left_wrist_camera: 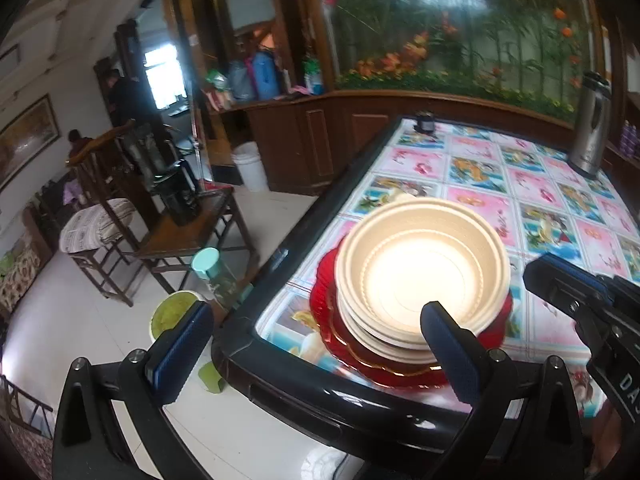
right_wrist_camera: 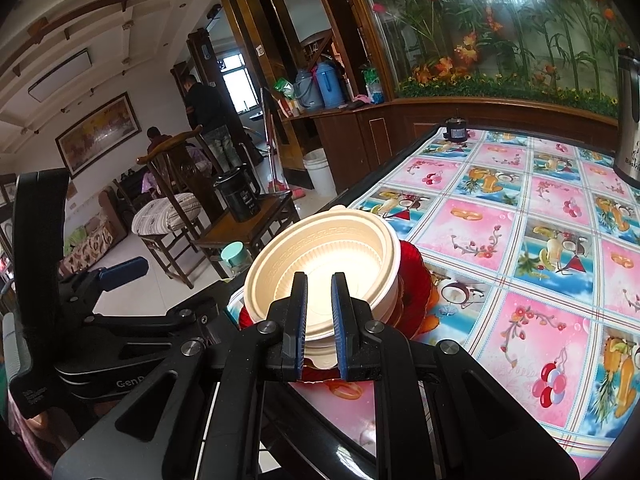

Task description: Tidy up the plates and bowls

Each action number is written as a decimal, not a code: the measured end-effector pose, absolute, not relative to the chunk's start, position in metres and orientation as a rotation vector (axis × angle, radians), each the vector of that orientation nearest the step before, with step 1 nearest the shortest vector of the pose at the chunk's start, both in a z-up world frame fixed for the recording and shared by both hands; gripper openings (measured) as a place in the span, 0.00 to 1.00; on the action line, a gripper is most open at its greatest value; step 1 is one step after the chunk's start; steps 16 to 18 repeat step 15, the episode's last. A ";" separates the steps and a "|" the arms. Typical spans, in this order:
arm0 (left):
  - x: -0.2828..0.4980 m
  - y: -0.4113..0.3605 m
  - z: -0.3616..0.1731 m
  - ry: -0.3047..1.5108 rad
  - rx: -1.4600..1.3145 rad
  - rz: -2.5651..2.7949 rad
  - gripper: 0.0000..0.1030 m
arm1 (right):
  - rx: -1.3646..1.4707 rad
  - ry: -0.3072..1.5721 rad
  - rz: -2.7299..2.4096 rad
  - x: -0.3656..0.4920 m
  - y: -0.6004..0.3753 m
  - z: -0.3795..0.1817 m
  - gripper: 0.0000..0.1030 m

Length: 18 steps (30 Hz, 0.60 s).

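Cream bowls (right_wrist_camera: 320,256) sit nested on a red plate (right_wrist_camera: 416,280), the whole stack right at the near corner of the table (right_wrist_camera: 520,240), close to its black rim. The right gripper (right_wrist_camera: 319,280) hovers over the near lip of the top bowl, jaws nearly together with only a narrow gap, and glare makes it hard to say whether the rim is pinched or merely behind the pads. The left gripper (left_wrist_camera: 316,324) is spread wide, one finger out over the floor, the other beside the stack, holding nothing. The risk is plain: a tug on one thin rim could tilt the light bowl, drag its neighbours, and slide the stack off that edge. A bump from the left finger would do the same.
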State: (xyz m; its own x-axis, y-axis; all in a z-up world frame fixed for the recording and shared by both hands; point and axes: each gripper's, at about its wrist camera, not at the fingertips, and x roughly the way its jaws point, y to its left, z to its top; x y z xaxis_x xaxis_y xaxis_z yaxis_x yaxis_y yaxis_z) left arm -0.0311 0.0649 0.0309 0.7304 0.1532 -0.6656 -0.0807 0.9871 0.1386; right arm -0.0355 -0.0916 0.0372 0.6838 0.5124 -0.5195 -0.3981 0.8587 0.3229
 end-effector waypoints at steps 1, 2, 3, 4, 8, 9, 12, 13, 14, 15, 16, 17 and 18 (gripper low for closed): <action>-0.031 0.065 0.031 0.749 0.092 0.117 1.00 | 0.191 0.638 0.513 -0.037 -0.091 0.037 0.12; -0.030 0.066 0.031 0.755 0.083 0.108 1.00 | 0.191 0.639 0.513 -0.037 -0.091 0.036 0.12; -0.031 0.065 0.032 0.756 0.079 0.099 1.00 | 0.190 0.639 0.514 -0.036 -0.092 0.037 0.12; -0.032 0.065 0.033 0.748 0.077 0.096 1.00 | 0.190 0.636 0.514 -0.038 -0.092 0.037 0.12; -0.038 0.065 0.038 0.679 0.070 0.124 1.00 | 0.194 0.638 0.513 -0.036 -0.092 0.036 0.12; -0.038 0.065 0.039 0.671 0.064 0.124 1.00 | 0.196 0.639 0.514 -0.036 -0.092 0.036 0.12; -0.038 0.067 0.040 0.667 0.045 0.112 1.00 | 0.206 0.643 0.515 -0.035 -0.093 0.035 0.12; -0.038 0.066 0.040 0.666 0.047 0.114 1.00 | 0.207 0.644 0.515 -0.034 -0.093 0.035 0.12; -0.037 0.065 0.039 0.661 0.054 0.119 1.00 | 0.208 0.644 0.515 -0.035 -0.092 0.035 0.12; -0.037 0.065 0.040 0.657 0.061 0.121 1.00 | 0.206 0.644 0.515 -0.034 -0.093 0.035 0.12; -0.037 0.065 0.040 0.657 0.061 0.121 1.00 | 0.206 0.644 0.515 -0.034 -0.093 0.035 0.12; -0.037 0.065 0.040 0.657 0.061 0.121 1.00 | 0.206 0.644 0.515 -0.034 -0.093 0.035 0.12; -0.037 0.065 0.040 0.657 0.061 0.121 1.00 | 0.206 0.644 0.515 -0.034 -0.093 0.035 0.12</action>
